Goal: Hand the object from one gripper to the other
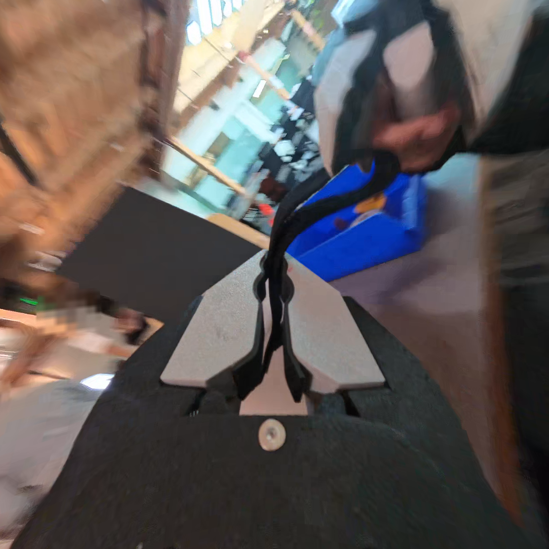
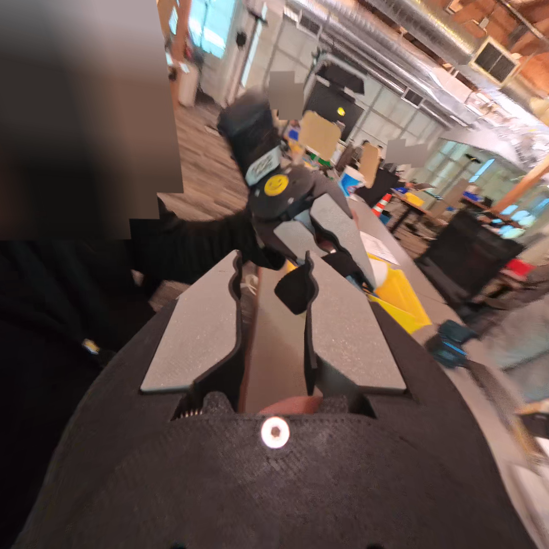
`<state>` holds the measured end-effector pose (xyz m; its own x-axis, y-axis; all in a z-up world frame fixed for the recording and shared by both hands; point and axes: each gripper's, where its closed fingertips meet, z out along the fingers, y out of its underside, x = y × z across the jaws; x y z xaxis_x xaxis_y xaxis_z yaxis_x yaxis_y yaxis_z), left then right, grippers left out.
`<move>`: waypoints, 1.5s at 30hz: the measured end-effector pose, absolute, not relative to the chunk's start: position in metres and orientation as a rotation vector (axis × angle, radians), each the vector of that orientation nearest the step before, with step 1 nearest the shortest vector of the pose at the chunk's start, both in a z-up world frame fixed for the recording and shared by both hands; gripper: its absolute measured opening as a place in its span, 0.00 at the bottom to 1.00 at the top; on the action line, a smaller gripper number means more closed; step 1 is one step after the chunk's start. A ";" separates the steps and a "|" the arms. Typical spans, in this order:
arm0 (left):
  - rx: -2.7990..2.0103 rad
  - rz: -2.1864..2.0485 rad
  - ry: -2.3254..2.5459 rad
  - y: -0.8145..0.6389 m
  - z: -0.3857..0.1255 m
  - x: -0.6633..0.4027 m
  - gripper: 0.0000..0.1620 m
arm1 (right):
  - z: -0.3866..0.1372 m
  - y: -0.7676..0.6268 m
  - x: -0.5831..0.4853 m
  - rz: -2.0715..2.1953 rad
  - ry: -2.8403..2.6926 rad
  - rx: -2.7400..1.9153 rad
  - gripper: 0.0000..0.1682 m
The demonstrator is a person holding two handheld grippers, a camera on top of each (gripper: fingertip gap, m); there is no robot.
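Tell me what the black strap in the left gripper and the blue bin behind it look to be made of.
Black strap: seemingly soft woven fabric, matte; it folds and hangs limp where the left gripper pinches it. Blue bin: likely hard moulded plastic with a slight sheen, straight walls and crisp edges, though blur leaves this open.

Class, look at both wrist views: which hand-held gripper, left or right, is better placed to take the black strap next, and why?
Right. The right hand-held gripper is open and empty, with the black strap end hanging by its fingertips; the left hand-held gripper is already shut on the strap.
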<state>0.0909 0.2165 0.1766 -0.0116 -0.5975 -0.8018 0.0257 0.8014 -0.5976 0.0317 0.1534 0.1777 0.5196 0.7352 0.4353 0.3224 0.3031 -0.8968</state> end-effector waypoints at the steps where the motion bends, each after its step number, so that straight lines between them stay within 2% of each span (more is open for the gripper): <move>1: -0.386 -0.396 1.462 0.216 0.182 0.089 0.02 | 0.184 0.147 0.036 0.452 -1.017 -1.291 0.23; 5: -0.177 -0.120 1.262 0.216 0.202 0.083 0.02 | 0.202 0.154 0.069 0.691 -0.779 -1.358 0.27; 8: 0.074 0.034 1.276 0.202 0.181 0.084 0.02 | 0.209 0.169 0.088 0.795 -0.620 -1.371 0.28; 14: 0.166 0.174 1.221 0.204 0.178 0.090 0.02 | 0.173 0.187 0.071 0.750 -0.684 -1.547 0.33; 16: 0.184 0.217 1.215 0.205 0.176 0.091 0.02 | 0.162 0.192 0.064 0.729 -0.711 -1.590 0.25; 17: 0.179 0.238 1.215 0.208 0.176 0.092 0.02 | 0.159 0.192 0.059 0.752 -0.732 -1.598 0.15; 19: 0.178 0.233 1.203 0.208 0.178 0.090 0.02 | 0.150 0.193 0.055 0.758 -0.778 -1.632 0.04; 29: 0.058 0.233 1.132 0.227 0.189 0.092 0.06 | 0.150 0.208 0.067 0.553 -0.780 -1.645 0.01; 35: -0.296 -0.145 1.145 0.246 0.215 0.080 0.14 | 0.188 0.217 0.107 0.218 -0.629 -1.494 0.01; 41: -0.597 -0.742 1.181 0.241 0.230 0.064 0.16 | 0.218 0.196 0.111 -0.071 -0.701 -1.280 0.01; 45: -0.599 -0.891 1.179 0.227 0.238 0.056 0.15 | 0.214 0.199 0.110 -0.234 -0.741 -1.276 0.01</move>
<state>0.0559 0.2270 0.2380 0.1206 -0.8429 -0.5244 0.2742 0.5360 -0.7985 0.1102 0.1987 0.2143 0.7504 0.2351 0.6178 0.5470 0.3040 -0.7800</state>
